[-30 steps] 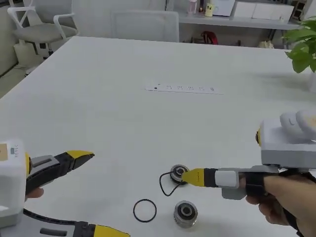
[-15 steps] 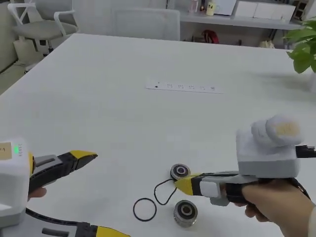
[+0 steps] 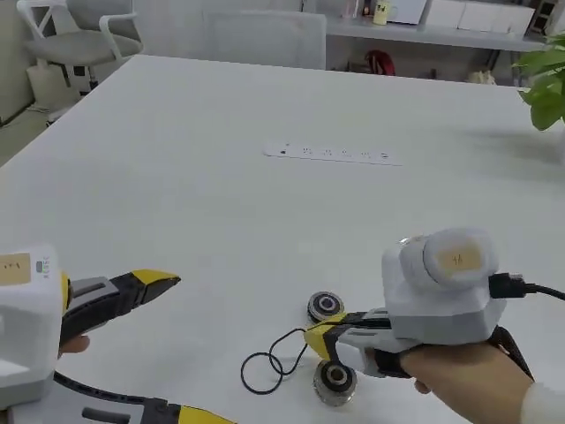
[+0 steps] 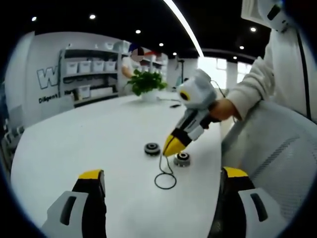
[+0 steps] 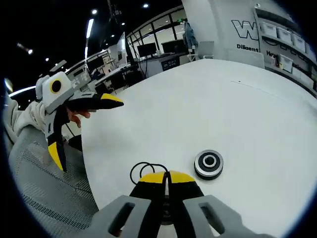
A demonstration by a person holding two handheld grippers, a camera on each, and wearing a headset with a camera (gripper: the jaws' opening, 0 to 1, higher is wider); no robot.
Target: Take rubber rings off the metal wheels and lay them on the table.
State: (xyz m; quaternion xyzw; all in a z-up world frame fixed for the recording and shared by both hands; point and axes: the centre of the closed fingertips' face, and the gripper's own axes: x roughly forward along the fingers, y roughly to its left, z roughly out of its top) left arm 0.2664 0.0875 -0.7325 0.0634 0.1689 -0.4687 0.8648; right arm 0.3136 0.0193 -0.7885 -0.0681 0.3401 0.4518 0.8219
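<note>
The right claw (image 3: 316,336) is clamped on a rubber ring (image 3: 284,341) that droops to the bench (image 3: 265,221) between the far wheel (image 3: 326,306) and the near wheel (image 3: 335,380). A second ring (image 3: 244,374) lies flat at the near wheel's 9 o'clock. The left claw (image 3: 181,349) gapes wide apart.

open table (image 3: 177,185) ahead, power strip (image 3: 331,154) lying flat mid-table

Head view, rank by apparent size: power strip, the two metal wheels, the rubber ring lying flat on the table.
1. power strip, clearly the longest, though farthest away.
2 to 4. flat rubber ring, far metal wheel, near metal wheel: these look about alike across, so I won't rank them.
</note>
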